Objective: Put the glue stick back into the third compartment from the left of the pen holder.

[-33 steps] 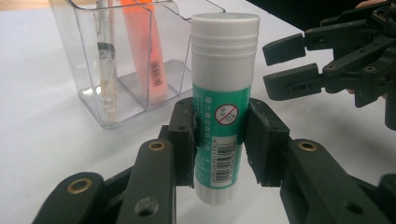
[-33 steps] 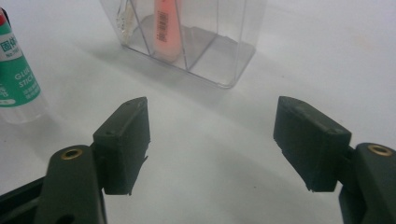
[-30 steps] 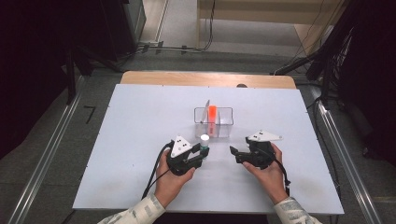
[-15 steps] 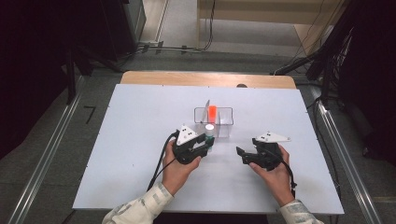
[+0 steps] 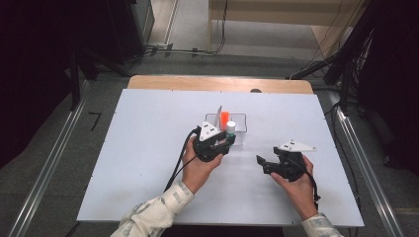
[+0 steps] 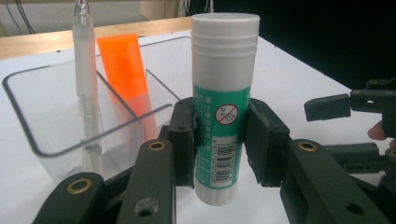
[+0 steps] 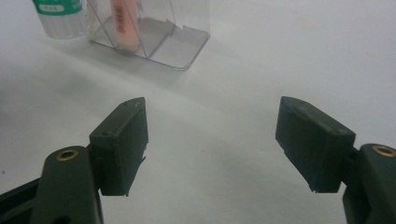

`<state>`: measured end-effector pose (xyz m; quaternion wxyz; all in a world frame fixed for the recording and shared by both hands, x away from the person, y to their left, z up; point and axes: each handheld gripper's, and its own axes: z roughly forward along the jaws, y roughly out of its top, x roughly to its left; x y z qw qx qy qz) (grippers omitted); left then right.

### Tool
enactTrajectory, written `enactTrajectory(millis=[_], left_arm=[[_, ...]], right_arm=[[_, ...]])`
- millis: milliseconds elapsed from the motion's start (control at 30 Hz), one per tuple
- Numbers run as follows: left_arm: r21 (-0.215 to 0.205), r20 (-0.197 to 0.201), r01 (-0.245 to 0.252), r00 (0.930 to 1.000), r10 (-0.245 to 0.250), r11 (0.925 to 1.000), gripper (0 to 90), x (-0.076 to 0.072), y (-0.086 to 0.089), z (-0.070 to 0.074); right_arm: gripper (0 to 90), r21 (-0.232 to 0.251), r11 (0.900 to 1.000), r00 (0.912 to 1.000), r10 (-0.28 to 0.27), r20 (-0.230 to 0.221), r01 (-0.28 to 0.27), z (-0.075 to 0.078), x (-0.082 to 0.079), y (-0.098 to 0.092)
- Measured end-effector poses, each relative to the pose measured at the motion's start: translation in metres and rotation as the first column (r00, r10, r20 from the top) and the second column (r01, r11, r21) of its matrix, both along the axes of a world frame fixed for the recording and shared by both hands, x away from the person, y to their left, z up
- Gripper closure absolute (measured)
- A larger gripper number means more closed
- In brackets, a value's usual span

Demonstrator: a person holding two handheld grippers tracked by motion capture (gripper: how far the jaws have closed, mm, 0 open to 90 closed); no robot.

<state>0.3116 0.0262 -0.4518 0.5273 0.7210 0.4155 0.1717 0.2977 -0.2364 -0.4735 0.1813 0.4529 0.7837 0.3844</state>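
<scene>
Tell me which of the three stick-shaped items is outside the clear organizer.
The glue stick, white-capped with a green label, clamped upright in the left gripper. The orange tube and clear pen stand inside the organizer.

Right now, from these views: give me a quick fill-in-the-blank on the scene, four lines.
1. The left gripper is shut on a ____.
2. The right gripper has its jaws ____, with nothing between them.
3. The clear organizer holds a pen and an ____ marker.
4. The glue stick is held ____, cap at the top.

Missing words: glue stick; open; orange; upright
</scene>
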Motion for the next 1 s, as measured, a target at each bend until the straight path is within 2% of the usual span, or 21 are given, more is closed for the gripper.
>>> enactTrajectory(millis=[333,800,1000], left_arm=[[-0.004,0.012,-0.002,0.9999,0.002,1.0,65.7,0.012,-0.008,0.009],[-0.013,0.037,0.008,0.9993,-0.007,0.9999,65.7,0.021,-0.02,0.025],[-0.025,0.039,-0.017,0.9991,0.017,0.9995,65.7,0.03,-0.02,0.028]], right_arm=[[24.1,0.008,1.0,1.0,0.001,0.003,-0.001,0.001,0.0,-0.001],[24.1,0.011,1.0,1.0,-0.002,0.003,0.002,0.002,0.001,-0.002],[24.0,0.011,1.0,1.0,-0.002,0.005,0.002,0.002,0.0,-0.002]])
